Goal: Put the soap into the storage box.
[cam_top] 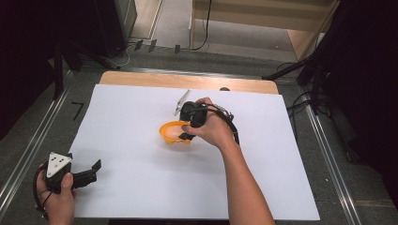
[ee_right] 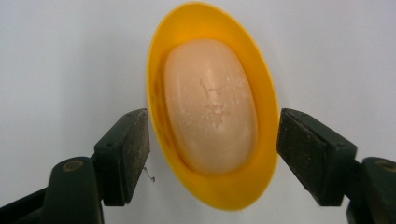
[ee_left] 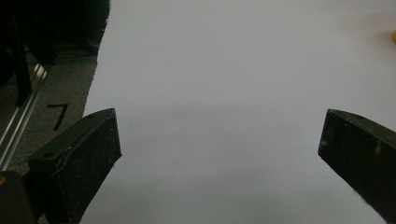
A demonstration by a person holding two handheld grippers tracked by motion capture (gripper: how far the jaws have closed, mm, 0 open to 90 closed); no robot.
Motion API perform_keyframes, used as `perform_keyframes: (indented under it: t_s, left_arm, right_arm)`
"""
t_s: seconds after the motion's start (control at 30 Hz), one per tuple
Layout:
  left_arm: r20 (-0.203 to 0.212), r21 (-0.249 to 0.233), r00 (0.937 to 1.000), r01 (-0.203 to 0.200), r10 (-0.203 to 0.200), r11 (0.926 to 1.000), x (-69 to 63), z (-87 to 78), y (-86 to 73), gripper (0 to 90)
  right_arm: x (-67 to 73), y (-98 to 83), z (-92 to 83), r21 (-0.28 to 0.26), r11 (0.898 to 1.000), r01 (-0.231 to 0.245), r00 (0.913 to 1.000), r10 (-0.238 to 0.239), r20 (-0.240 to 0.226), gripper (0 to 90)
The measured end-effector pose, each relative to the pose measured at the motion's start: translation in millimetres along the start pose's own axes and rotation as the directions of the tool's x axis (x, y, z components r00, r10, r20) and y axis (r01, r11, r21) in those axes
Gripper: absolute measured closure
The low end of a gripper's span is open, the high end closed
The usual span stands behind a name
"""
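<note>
An oval yellow dish (ee_right: pixel 212 182) holds a pale peach bar of soap (ee_right: pixel 210 107). The dish (cam_top: pixel 170 132) lies near the middle of a white sheet (cam_top: pixel 141 187). My right gripper (ee_right: pixel 214 154) is open, its two black jaws standing on either side of the dish's near end, close to its rim. In the high view the right gripper (cam_top: pixel 187 131) points down over the dish from the right hand. My left gripper (cam_top: pixel 91 171) is open at the sheet's front left edge, with nothing but bare white sheet (ee_left: pixel 219 93) between its jaws (ee_left: pixel 219 154).
The white sheet covers a wooden table (cam_top: pixel 187 80). Metal rails (cam_top: pixel 28 145) run along the floor on both sides. Dark stands and cables (cam_top: pixel 305 70) crowd the far right and far left.
</note>
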State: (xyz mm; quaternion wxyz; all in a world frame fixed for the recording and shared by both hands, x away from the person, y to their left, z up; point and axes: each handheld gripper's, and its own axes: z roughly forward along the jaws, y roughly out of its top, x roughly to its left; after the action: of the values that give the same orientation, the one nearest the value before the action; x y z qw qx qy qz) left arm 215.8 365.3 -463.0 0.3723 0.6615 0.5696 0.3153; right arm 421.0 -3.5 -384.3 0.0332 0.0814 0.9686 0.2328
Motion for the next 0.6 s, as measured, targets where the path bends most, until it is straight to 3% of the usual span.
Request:
perform_keyframes:
  t_s: [0.13, 0.27, 0.37, 0.5, 0.6]
  left_arm:
    - [-0.002, 0.001, 1.0000, -0.002, 0.002, 1.0000, -0.1, 0.1, 0.0, 0.0]
    - [-0.001, 0.001, 1.0000, -0.004, 0.004, 1.0000, -0.2, 0.0, 0.0, 0.0]
    - [-0.001, 0.001, 1.0000, -0.003, 0.003, 1.0000, -0.4, 0.1, -0.1, 0.0]
    - [0.001, 0.001, 1.0000, -0.003, 0.003, 1.0000, 0.0, -0.1, -0.1, 0.0]
    - [0.001, 0.000, 1.0000, -0.004, 0.004, 1.0000, -0.2, 0.0, -0.1, 0.0]
  right_arm:
    - [-1.6, -11.1, -7.1, -0.019, 0.997, -0.077, 0.9970, 0.077, -0.003, 19.2]
    - [-1.3, -21.7, -12.7, -0.036, 0.994, -0.100, 0.9943, 0.101, 0.032, 13.3]
    - [-0.5, -30.2, -15.7, -0.053, 0.990, -0.132, 0.9906, 0.133, 0.031, 13.3]
    - [1.6, -40.3, -20.3, -0.087, 0.985, -0.152, 0.9846, 0.158, 0.074, 12.5]
    - [1.0, -46.3, -23.0, -0.107, 0.980, -0.169, 0.9809, 0.178, 0.079, 11.5]
